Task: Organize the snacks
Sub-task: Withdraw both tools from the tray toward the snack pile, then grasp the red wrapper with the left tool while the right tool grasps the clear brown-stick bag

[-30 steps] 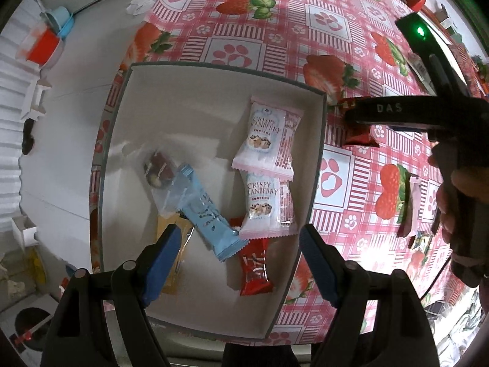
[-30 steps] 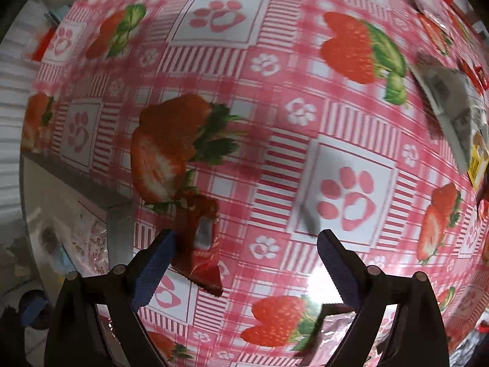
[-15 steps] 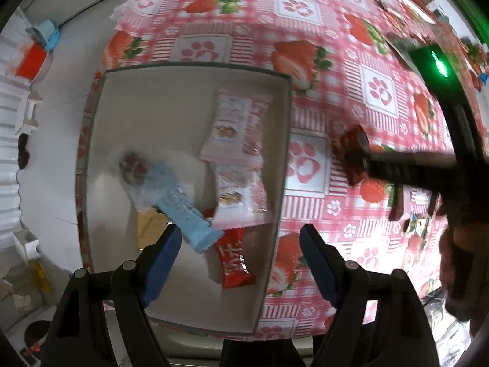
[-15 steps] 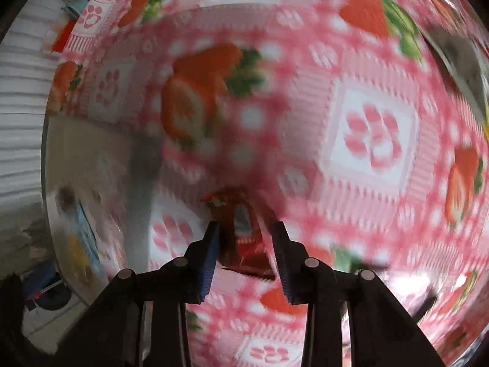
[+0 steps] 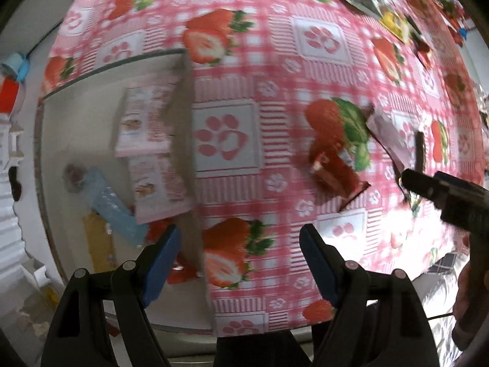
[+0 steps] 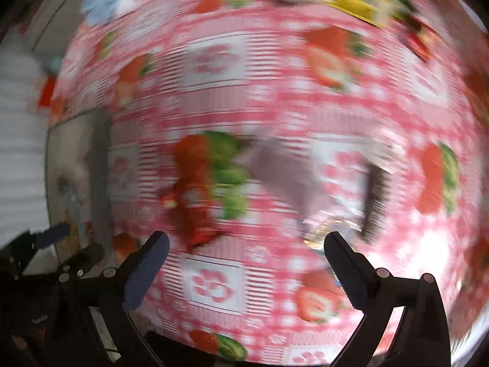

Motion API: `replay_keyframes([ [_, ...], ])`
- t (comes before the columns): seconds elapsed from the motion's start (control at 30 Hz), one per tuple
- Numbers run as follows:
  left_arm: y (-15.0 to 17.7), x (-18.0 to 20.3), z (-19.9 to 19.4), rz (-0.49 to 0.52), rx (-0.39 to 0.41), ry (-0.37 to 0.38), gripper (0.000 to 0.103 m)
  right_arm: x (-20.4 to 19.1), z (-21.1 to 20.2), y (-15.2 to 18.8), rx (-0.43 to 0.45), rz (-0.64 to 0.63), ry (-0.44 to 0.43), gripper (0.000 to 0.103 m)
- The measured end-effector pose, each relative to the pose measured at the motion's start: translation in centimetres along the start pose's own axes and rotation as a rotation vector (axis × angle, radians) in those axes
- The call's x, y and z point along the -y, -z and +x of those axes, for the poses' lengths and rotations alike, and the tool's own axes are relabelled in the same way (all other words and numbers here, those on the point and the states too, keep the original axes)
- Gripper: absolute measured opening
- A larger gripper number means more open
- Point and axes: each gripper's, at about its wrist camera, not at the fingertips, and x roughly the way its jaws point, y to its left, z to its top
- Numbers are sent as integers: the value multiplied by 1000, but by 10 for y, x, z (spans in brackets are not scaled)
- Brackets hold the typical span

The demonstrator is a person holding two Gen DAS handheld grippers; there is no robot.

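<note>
We are spreading the right tongs and holding the left tongs empty above the light, crinkly, slippery red snack packet, best pinched mid-body.

A table is covered by a pink checked cloth printed with strawberries and paw marks, a pale floor is seen at ten o'clock, and a bright glare is cast at four o'clock.
</note>
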Motion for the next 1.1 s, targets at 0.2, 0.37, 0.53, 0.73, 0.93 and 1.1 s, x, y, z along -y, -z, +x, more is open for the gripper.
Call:
replay_keyframes([
  [0.2, -2, 34, 18, -15, -64, 70, 82, 65, 8, 22, -48, 169, 65, 102],
  [0.37, -15, 49, 36, -121, -137, 150, 82, 97, 13, 54, -87, 206, 87, 102],
  [0.53, -22, 60, 55, -217, -180, 156, 82, 118, 20, 98, -116, 218, 77, 102],
  [0.73, -43, 72, 68, -289, -162, 143, 82, 148, 37, 143, -122, 217, 67, 102],
  [0.93, -67, 78, 87, -255, -159, 30, 82, 179, 40, 163, -111, 209, 74, 102],
  [1.1, -68, 72, 88, -166, -101, -82, 89, 187, 37, 170, -113, 204, 77, 102],
])
